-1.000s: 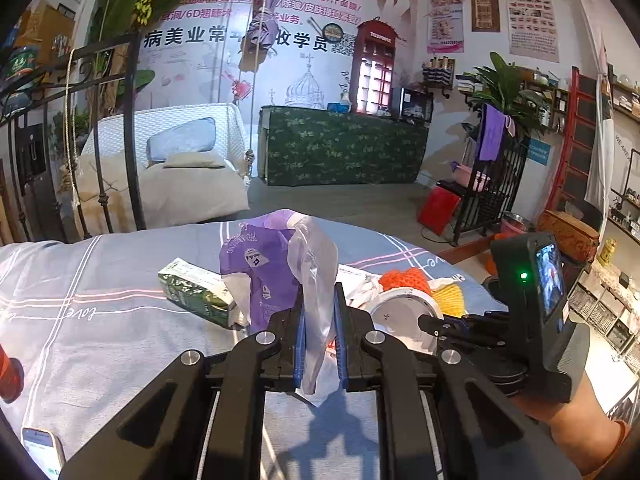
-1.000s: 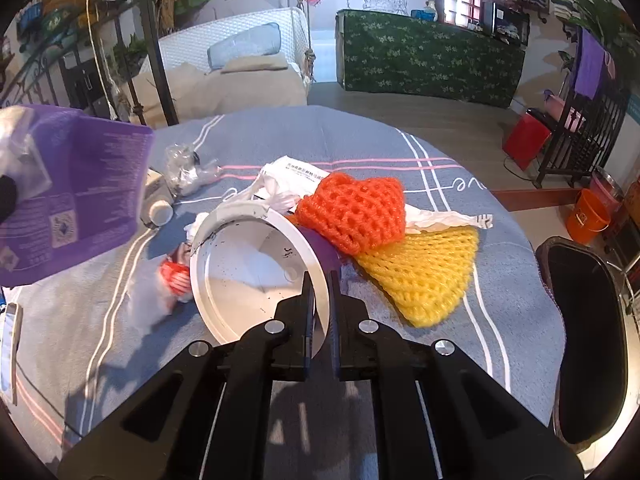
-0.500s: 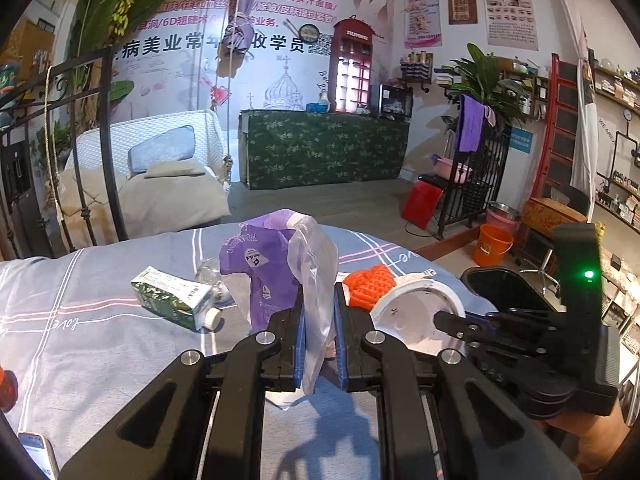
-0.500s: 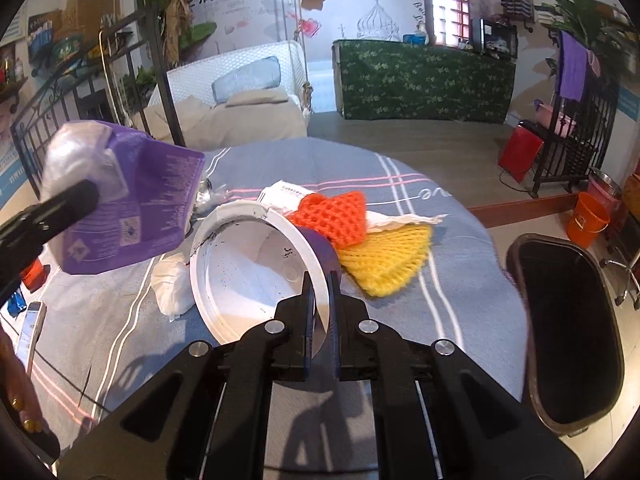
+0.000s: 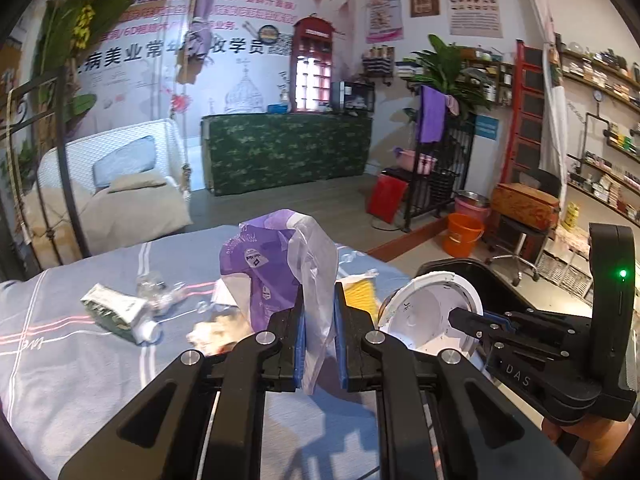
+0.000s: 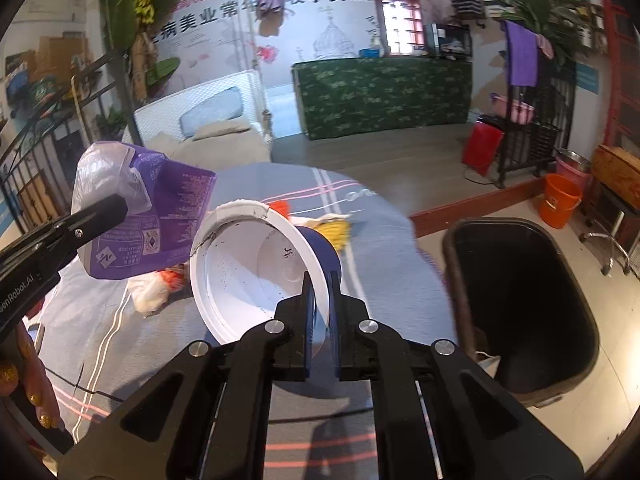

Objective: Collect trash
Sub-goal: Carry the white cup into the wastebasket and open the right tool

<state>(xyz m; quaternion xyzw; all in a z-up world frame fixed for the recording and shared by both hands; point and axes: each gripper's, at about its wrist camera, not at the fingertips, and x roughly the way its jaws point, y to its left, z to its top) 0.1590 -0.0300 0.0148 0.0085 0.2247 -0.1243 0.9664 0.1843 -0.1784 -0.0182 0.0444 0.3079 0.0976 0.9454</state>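
While a green carton (image 5: pixel 116 312) lies on its side at the left of the left wrist view, on the grey striped tablecloth (image 5: pixel 60 360), a crumpled clear wrapper (image 5: pixel 160 292) sits just beside it. At the centre of that frame the left gripper (image 5: pixel 319 334) is clenched on a purple pouch with a clear plastic bag (image 5: pixel 288 264) — the film runs down between its blue pads, and the bundle is lifted above the cloth. To its right a yellow foam net (image 5: pixel 360 292) shows on the table. Further right the right gripper (image 6: pixel 321 318) pinches the rim of a white plastic cup (image 6: pixel 256 264), tilted with its mouth toward the camera — held up off the table. In the right wrist view a black trash bin (image 6: pixel 520 304) stands on the floor at the right of the frame, just beside the table's edge, and an orange bucket (image 6: pixel 560 200) sits beyond it.
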